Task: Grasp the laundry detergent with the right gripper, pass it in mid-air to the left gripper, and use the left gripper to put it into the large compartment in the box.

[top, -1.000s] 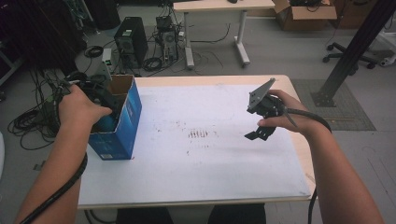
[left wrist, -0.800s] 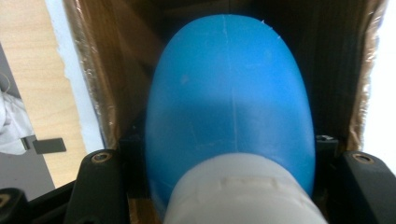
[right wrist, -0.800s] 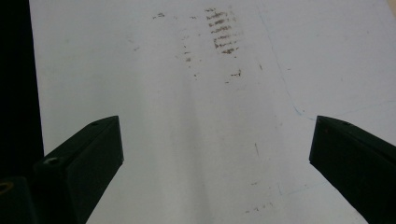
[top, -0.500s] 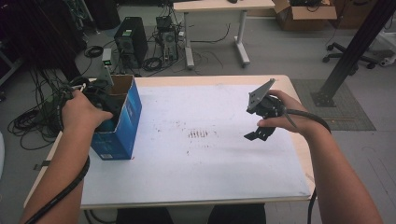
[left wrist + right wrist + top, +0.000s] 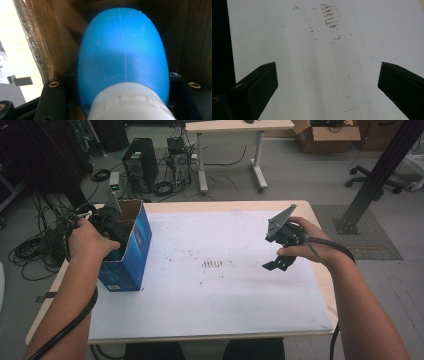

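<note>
Left gripper (image 5: 111, 227) grips blue bottle (image 5: 122, 60) tight between box (image 5: 131, 251) walls.

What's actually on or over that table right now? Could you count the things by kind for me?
Cardboard boxes: 1, the blue box
Blue bottles with a white cap: 1, the bottle inside the box
Hand-held grippers: 2, left gripper and right gripper
Total: 4

Left claw (image 5: 111, 222) is closed on something, forearm extended; right claw (image 5: 280, 249) hovers, jaws wide apart.
</note>
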Motion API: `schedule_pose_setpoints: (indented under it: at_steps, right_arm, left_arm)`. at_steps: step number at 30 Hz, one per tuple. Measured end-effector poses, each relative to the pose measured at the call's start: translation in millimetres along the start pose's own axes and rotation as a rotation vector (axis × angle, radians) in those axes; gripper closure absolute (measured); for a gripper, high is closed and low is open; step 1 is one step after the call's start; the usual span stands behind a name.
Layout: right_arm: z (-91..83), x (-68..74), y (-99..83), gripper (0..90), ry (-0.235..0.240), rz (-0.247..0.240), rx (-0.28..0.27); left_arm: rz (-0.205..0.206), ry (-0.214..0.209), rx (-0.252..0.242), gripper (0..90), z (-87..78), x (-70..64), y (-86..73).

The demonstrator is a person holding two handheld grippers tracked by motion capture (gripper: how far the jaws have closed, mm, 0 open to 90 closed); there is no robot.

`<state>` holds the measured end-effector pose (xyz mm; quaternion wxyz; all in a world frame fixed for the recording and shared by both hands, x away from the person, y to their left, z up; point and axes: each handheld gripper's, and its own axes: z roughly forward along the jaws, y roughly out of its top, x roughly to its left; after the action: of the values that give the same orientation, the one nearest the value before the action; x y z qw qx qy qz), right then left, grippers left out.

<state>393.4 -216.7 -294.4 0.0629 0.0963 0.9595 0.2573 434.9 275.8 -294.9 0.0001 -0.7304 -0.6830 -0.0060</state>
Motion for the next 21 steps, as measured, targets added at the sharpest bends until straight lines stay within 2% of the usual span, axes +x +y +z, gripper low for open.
schedule_pose_setpoints:
  at_steps: [6,15,21]
  right_arm:
    - [-1.3,0.7,-0.2,2.7,0.004,0.007,-0.003]
    - [-1.3,0.7,-1.3,2.7,0.000,0.004,-0.006]
    - [-0.1,1.3,-1.6,2.6,0.008,0.007,-0.007]
  left_arm:
    - [0.009,0.008,-0.001,37.7,0.5,-2.6,0.1]
    - [0.008,-0.024,-0.011,37.1,0.5,0.2,-0.8]
    - [0.009,-0.017,-0.012,34.4,0.0,-1.7,-0.7]
